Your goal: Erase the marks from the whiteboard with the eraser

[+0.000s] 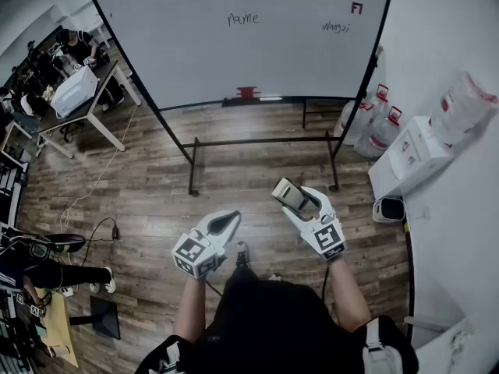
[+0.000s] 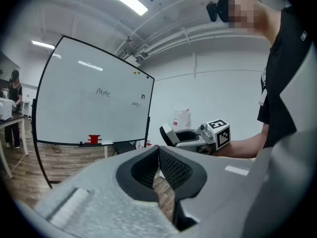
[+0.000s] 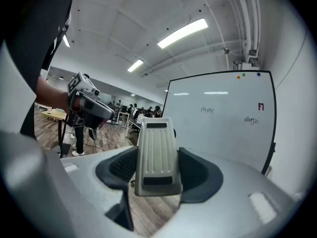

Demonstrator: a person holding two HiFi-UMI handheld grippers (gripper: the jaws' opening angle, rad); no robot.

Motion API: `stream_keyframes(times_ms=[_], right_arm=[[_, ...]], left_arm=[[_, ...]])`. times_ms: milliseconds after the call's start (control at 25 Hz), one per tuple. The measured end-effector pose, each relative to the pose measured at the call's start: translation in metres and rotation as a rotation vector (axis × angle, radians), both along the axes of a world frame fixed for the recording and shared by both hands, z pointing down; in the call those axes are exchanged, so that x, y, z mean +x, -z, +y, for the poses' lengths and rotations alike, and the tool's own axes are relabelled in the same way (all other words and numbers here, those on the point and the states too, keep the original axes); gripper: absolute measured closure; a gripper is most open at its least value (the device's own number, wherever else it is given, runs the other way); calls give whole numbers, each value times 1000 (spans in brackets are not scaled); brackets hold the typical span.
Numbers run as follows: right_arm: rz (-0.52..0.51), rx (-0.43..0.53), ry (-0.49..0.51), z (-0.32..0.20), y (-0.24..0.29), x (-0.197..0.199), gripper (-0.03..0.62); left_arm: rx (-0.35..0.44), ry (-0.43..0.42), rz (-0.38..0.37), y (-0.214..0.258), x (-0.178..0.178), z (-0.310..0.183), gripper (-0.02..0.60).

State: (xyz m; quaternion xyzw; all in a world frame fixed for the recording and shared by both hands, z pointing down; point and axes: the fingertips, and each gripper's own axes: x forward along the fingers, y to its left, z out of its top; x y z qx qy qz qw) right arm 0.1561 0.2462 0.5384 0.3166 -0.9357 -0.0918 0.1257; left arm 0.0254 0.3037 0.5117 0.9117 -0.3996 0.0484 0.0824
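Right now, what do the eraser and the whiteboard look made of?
Eraser: looks like hard moulded plastic, matte grey-beige, with a ribbed back and dark inset strips; its wiping pad isn't visible. Whiteboard: smooth, glossy white panel reflecting ceiling lights, probably coated steel or melamine; thin dark frame, likely metal.

My left gripper (image 2: 158,151) is grey plastic, matt and finely grained, its grip pads (image 2: 174,168) black with a cross-hatched, rubbery face. My right gripper (image 3: 158,168) looks the same. The grey ribbed plastic eraser (image 3: 156,150) is smooth and dull. The white whiteboard (image 1: 234,53) is smooth and glossy in its black metal frame (image 1: 257,141). The brown wood-plank floor (image 1: 156,185) has a low sheen.
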Motion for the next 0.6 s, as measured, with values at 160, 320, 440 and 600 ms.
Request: stream_keyframes(times_ms=[160, 320, 440, 600], right_arm=[[7, -4, 0, -6, 0, -4, 333], [10, -5, -7, -15, -1, -7, 333], [0, -7, -17, -25, 1, -10, 333], [-31, -29, -31, -38, 0, -16, 335]], left_arm=[[-3, 1, 9, 1, -3, -8, 569], [-3, -3, 15, 1, -7, -18, 569], [-5, -10, 18, 0, -10, -29, 569], [-1, -22, 21, 3, -18, -45, 569]])
